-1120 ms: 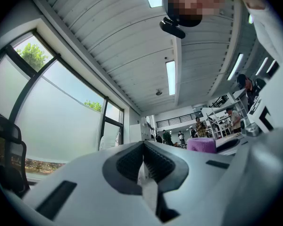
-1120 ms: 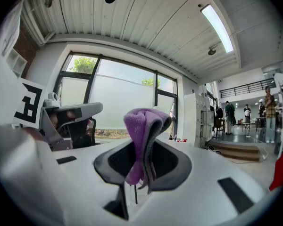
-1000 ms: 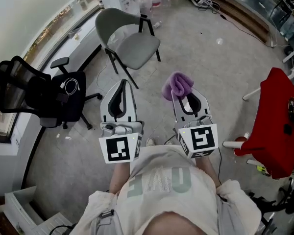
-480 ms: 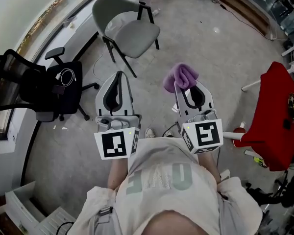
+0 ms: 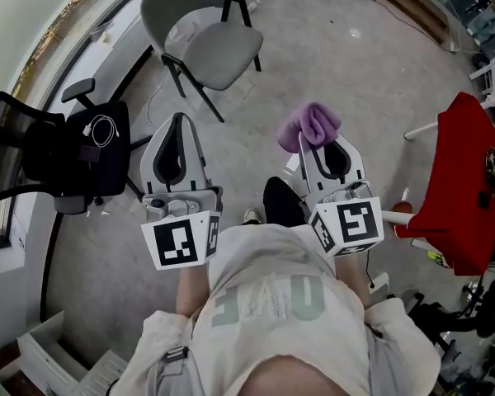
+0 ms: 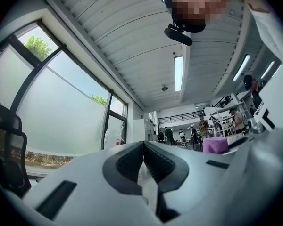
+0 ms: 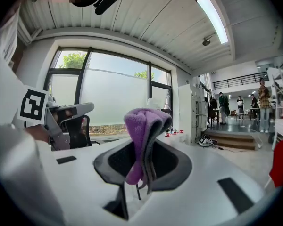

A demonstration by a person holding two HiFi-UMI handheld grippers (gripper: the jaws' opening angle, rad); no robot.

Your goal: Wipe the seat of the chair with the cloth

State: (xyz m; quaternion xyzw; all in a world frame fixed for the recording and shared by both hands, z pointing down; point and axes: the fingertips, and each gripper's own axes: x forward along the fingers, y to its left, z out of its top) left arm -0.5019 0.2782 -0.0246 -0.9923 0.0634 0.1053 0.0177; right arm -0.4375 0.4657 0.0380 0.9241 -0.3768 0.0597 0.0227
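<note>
one cloth (image 5: 310, 124) in right gripper (image 5: 313, 143), chair (image 5: 219, 52) ahead

Grey plastic shell chair (image 5: 206, 44) stands on the concrete floor (image 5: 330, 64) ahead and a bit left, well beyond the left tool (image 5: 178, 120); black mesh office chair (image 5: 58, 151) is further left, near the window wall, with a coiled white cable (image 5: 104, 128) on its seat. Left tool and right tool (image 5: 317, 143) sit side by side, apart, in front of the person's torso, with the purple folded terry cloth (image 5: 311, 124) between the right tool's jaws at its tip. Red-draped surface (image 5: 466, 188) is at the far right, well apart from both chairs.
</note>
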